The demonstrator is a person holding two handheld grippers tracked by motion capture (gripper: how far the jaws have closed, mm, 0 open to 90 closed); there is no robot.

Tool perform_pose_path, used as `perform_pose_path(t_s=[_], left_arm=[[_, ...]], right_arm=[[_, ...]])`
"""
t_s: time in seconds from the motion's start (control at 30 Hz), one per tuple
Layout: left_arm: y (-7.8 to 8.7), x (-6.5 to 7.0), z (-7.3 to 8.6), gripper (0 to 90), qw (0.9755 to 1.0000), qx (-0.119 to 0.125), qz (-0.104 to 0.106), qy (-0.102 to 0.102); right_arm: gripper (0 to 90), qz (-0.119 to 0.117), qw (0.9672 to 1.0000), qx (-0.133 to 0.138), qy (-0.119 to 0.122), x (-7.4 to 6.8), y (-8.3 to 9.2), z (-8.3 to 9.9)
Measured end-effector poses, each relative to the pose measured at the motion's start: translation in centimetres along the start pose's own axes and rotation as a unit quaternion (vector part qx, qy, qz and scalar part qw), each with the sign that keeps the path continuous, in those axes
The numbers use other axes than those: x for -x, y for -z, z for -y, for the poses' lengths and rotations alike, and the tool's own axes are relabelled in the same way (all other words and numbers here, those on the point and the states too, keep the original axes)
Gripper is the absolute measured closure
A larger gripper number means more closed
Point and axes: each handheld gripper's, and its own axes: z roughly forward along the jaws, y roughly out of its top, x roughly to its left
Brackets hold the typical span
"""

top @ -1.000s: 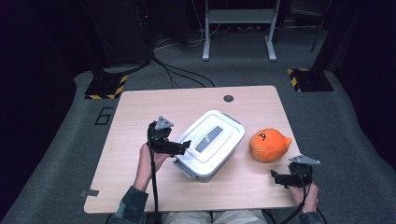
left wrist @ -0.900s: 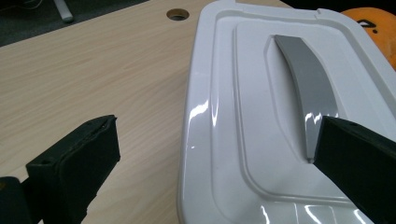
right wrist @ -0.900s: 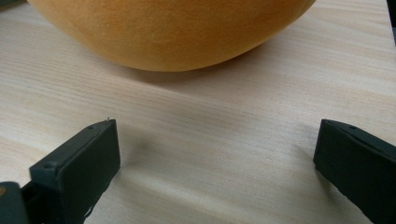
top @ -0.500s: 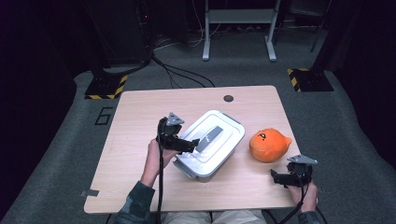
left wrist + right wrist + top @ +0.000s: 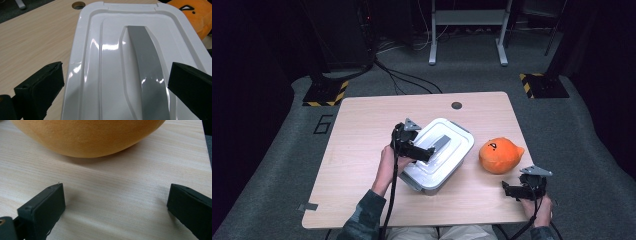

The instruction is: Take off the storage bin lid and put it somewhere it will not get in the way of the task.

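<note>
Left gripper (image 5: 428, 153) hovers over the white plastic box (image 5: 454, 156) with a grey lid handle (image 5: 441, 143), jaws spread wide.

The box sits mid-table on the light wooden table (image 5: 362, 130). The right gripper (image 5: 508, 190), jaws wide and empty, rests near the round orange plush toy (image 5: 498, 155) beside the box.

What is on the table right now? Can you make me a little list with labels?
box: white plastic box with its lid on, middle of the wooden table
handle: grey handle set in a dip along the lid
toy: orange plush toy, just right of the box
left gripper: left gripper over the lid, jaws open either side of the handle
right gripper: right gripper open, low over bare wood near the toy
hole: round hole near the far edge
</note>
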Motion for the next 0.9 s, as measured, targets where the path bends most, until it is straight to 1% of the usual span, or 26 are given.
perform_pose_path(t_s=[0.17, 0.2, 0.23, 0.3, 0.47, 0.57, 0.63, 0.67, 0.7, 0.73, 0.77, 0.83, 0.87, 0.9], left_arm=[[-0.8, 0.3, -0.4, 0.5, 1.0, -0.006, -0.002, -0.002], [-0.8, 0.3, -0.5, 0.6, 0.9999, -0.011, 0.002, -0.006], [-0.9, 0.3, -0.5, 0.6, 0.9999, -0.01, 0.004, -0.006], [-1.2, 0.4, -0.7, 0.3, 0.9999, -0.01, 0.002, -0.004], [-1.8, 0.8, -1.1, 0.9, 0.9997, -0.018, 0.008, -0.014], [-2.1, 1.2, -1.2, 7.9, 0.9995, -0.022, 0.013, -0.02], [-2.4, 1.5, -1.2, 13.7, 0.9994, -0.02, 0.016, -0.025], [-2.5, 1.7, -1.3, 15.1, 0.9992, -0.023, 0.017, -0.029], [-2.5, 1.8, -1.3, 16.0, 0.9992, -0.022, 0.015, -0.03], [-2.6, 1.9, -1.4, 18.2, 0.9991, -0.022, 0.009, -0.034], [-2.6, 2.0, -1.5, 21.8, 0.999, -0.024, 0.005, -0.036], [-2.6, 2.1, -1.5, 22.3, 0.9991, -0.022, 0.0, -0.037], [-2.5, 2.2, -1.5, 25.6, 0.9991, -0.02, 0.001, -0.038], [-2.4, 2.4, -1.5, 31.3, 0.999, -0.019, 0.0, -0.04]], right_arm=[[1.2, 0.001, 1.0, 0.0, 0.0, 0.0, 0.0, 0.0], [1.3, 0.001, 1.0, 0.0, 0.0, 0.0, 0.0, 0.0], [1.5, 0.001, 1.0, 0.001, -0.001, 0.0, 0.0, 0.0], [1.6, 0.001, 1.0, 0.001, -0.001, 0.0, 0.0, 0.0], [1.6, 0.001, 1.0, 0.001, -0.001, 0.0, 0.0, 0.0], [1.7, 0.001, 1.0, 0.001, -0.001, 0.0, 0.0, 0.0], [1.8, 0.001, 1.0, 0.002, -0.001, 0.0, 0.0, 0.0], [1.9, 0.001, 1.0, 0.002, -0.002, 0.0, 0.0, 0.0], [2.0, 0.001, 1.0, 0.002, -0.002, 0.0, 0.0, 0.0], [2.0, 0.001, 1.0, 0.002, -0.002, 0.0, 0.0, 0.0], [2.1, 0.001, 1.0, 0.003, -0.001, 0.0, 0.0, 0.0], [2.1, 0.001, 1.0, 0.003, -0.002, 0.0, 0.0, 0.0], [2.1, 0.001, 1.0, 0.003, -0.002, 0.0, 0.0, 0.0], [2.2, 0.001, 1.0, 0.003, -0.002, 0.0, 0.0, 0.0]])
